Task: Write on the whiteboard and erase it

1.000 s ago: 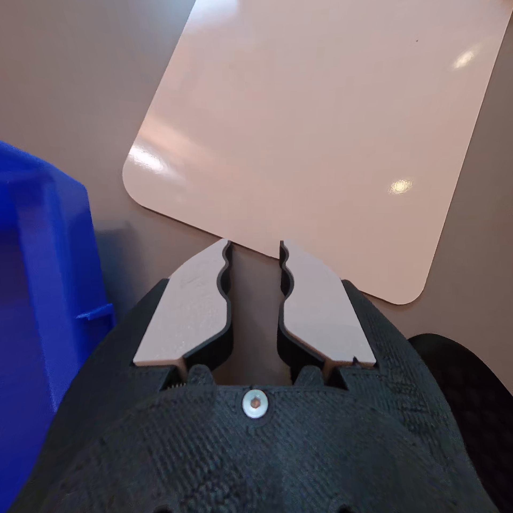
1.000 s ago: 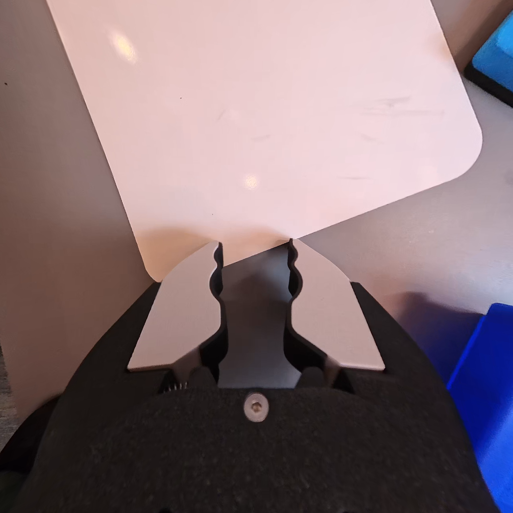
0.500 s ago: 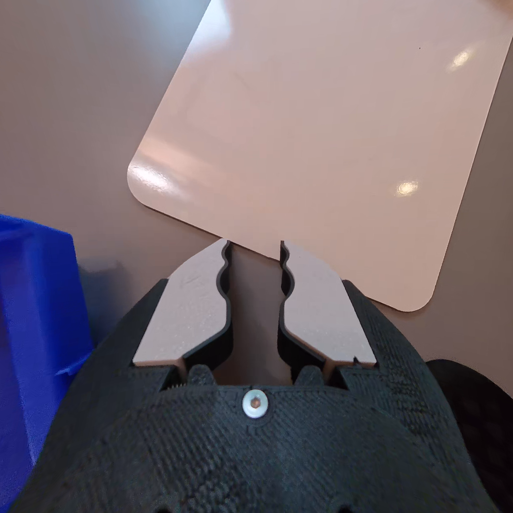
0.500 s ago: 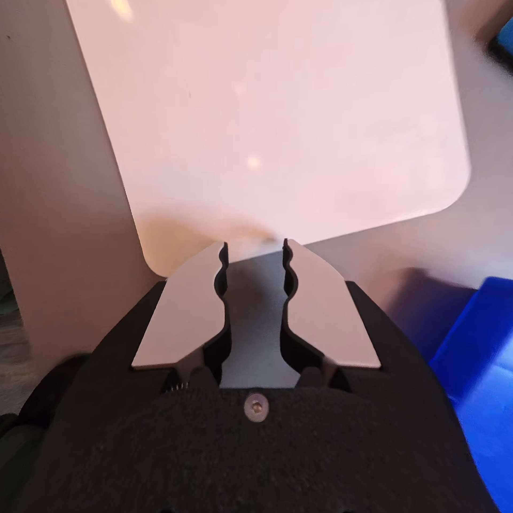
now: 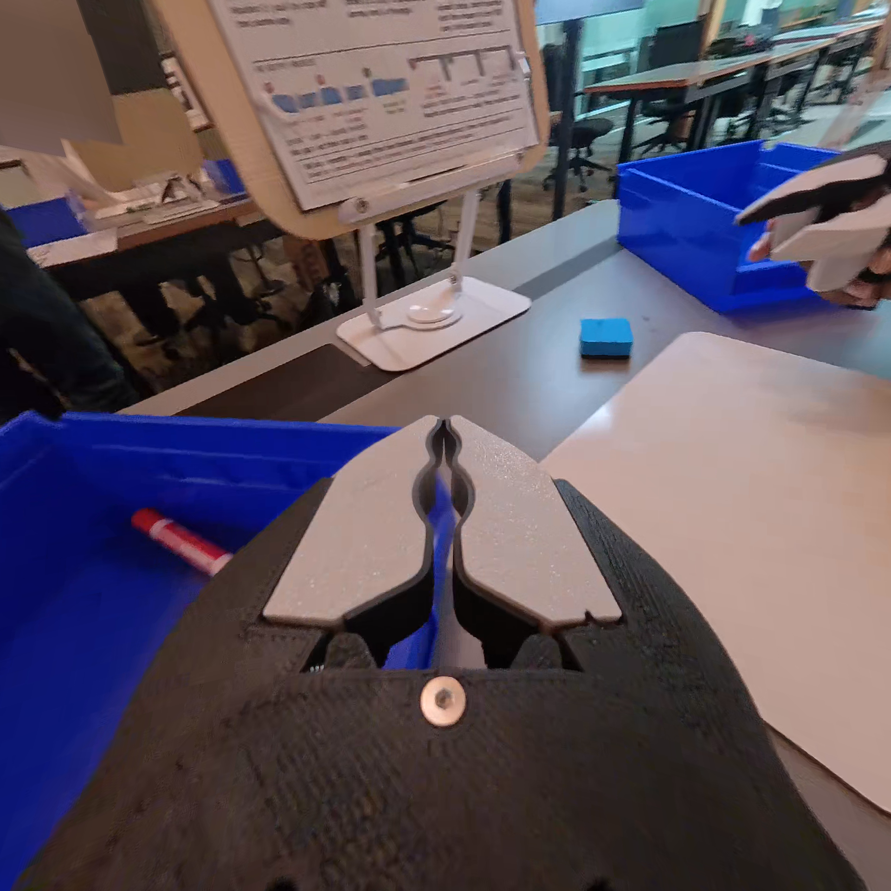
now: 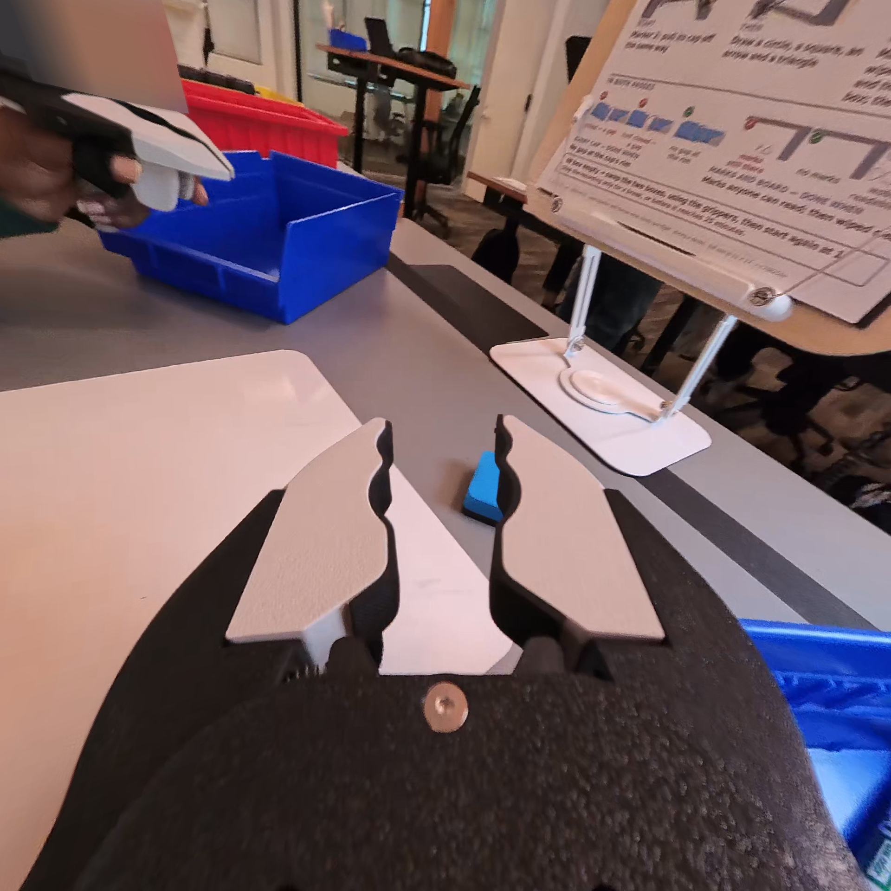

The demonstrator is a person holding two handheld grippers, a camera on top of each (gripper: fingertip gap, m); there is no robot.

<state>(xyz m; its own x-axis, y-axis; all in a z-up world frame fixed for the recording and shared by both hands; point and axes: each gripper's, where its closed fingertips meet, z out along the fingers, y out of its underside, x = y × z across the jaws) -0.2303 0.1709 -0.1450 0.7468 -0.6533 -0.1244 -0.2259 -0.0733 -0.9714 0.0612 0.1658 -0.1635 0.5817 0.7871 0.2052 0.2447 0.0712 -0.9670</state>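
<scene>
- Left wrist view: left gripper (image 5: 442, 426) fingers clenched together, nothing between them, held above the rim of a blue bin (image 5: 144, 482).
- A red marker (image 5: 181, 541) lies inside that bin.
- Whiteboard (image 5: 723, 506) lies flat on the grey tabletop (image 5: 506, 385), just right of the bin; surface blank.
- Blue eraser (image 5: 605, 337) sits on the tabletop just beyond the board's far corner.
- Right wrist view: right gripper (image 6: 442, 429) fingers spread apart, empty, over the board's corner; the eraser (image 6: 482, 489) shows in the gap.
- A white document stand (image 6: 602, 400) carries a printed sheet past the eraser.
</scene>
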